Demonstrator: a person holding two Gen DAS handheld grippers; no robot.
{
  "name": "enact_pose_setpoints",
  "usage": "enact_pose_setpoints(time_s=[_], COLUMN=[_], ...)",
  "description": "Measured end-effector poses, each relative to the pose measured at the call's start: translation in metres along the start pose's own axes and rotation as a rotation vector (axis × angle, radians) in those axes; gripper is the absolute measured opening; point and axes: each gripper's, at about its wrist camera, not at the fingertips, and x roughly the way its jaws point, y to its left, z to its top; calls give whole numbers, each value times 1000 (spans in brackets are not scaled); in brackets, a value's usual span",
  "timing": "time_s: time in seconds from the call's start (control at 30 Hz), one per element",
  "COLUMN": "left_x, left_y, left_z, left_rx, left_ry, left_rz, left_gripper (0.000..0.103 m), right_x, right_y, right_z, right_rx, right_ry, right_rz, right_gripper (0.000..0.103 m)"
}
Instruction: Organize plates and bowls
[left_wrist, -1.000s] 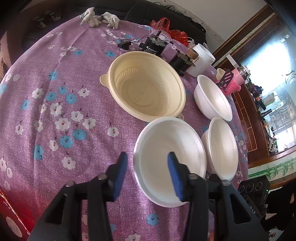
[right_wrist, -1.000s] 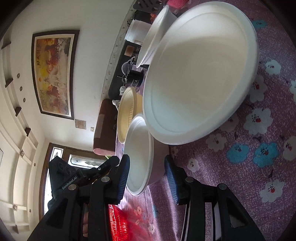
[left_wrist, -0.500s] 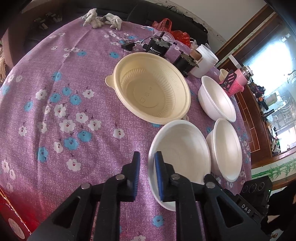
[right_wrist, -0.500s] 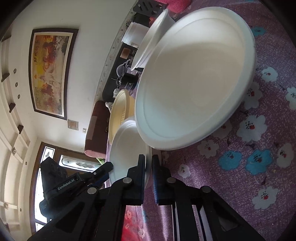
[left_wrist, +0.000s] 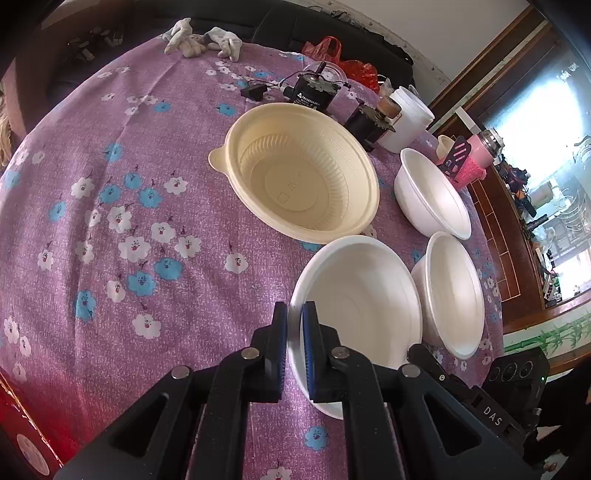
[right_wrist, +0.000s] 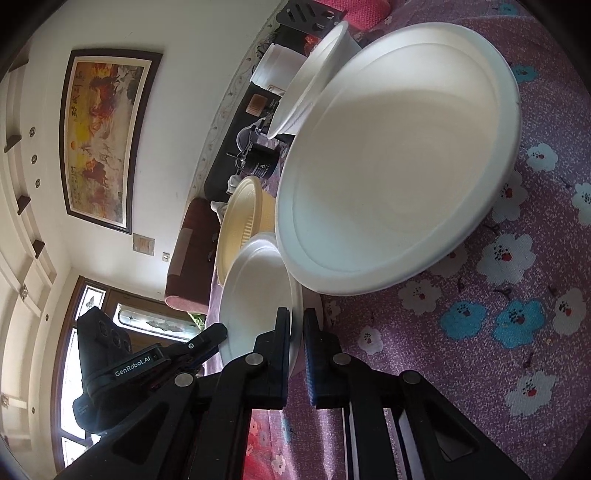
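A white bowl (left_wrist: 358, 295) stands on the purple flowered cloth, nearest to me. My left gripper (left_wrist: 294, 314) is shut on its near left rim. My right gripper (right_wrist: 296, 317) is shut on the opposite rim of this same white bowl (right_wrist: 258, 288). In the left wrist view the right gripper (left_wrist: 417, 352) shows at the bowl's right edge; in the right wrist view the left gripper (right_wrist: 216, 332) shows at its far side. Beside it sit a second white bowl (left_wrist: 454, 291), a third white bowl (left_wrist: 432, 195) and a larger cream bowl (left_wrist: 303, 184).
Along the table's far side lie grey gloves (left_wrist: 201, 37), a black motor with wires (left_wrist: 314, 92), a white tub (left_wrist: 406, 114), a pink cup (left_wrist: 476, 158) and a red bag (left_wrist: 332, 51). A red box (left_wrist: 18, 424) sits at the near left. The table edge runs just right of the bowls.
Both grippers stood open around the white bowl's rim a second ago. Each has since shut on that rim. The bowls have not shifted on the cloth.
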Motion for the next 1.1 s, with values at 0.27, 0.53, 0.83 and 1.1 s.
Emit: enact_pose_setpoints(time_s=[0.27,0.53,0.83,1.1], left_x=[-24,-65,-134,-210], left_y=[6,26,74,121], left_z=[-8,-27,-64,-105], left_rx=[-13,-47,-83,-86], left_ry=[-30,-85,-172,-267], left_rz=[2,17,47,165], left_gripper=[8,8,8,8], right_x=[0,-2,5,31], right_y=[14,42,91,148], right_z=[-6,-29,-73,-143], right_rx=[-49,-106,-205,-325], right_ry=[12,39,122,242], right_rz=[22,59,89,121], right_gripper=[9,9,9,9])
